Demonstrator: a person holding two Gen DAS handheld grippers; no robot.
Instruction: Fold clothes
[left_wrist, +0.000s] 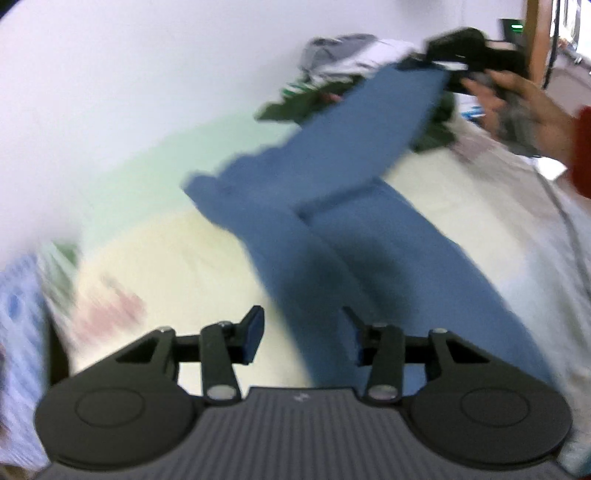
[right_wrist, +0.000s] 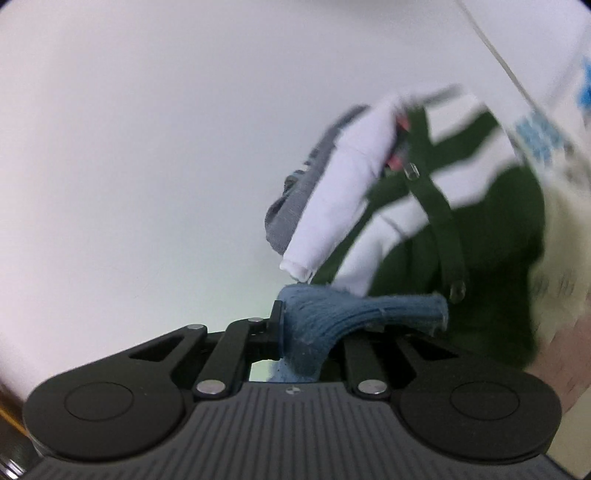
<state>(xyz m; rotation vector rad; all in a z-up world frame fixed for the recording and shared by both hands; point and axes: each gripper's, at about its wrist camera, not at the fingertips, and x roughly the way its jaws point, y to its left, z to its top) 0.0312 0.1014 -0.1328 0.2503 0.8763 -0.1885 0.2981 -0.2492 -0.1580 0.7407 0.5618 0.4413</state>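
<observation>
Left wrist view: my left gripper (left_wrist: 304, 334) hangs released above the blue trousers (left_wrist: 332, 206) spread on the bed (left_wrist: 461, 206). Right wrist view: my right gripper (right_wrist: 314, 332) is clenched on their hem, mid-fold; next I must lay it flat

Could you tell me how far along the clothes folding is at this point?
Early on. Nothing looks folded yet. In hand: the right gripper is shut on a bunched end of the blue trousers, lifting one leg off the bed, while the left gripper hangs open above the other leg. Left: finishing the trousers, then the unfolded pile of green, white and grey garments by the wall.
</observation>
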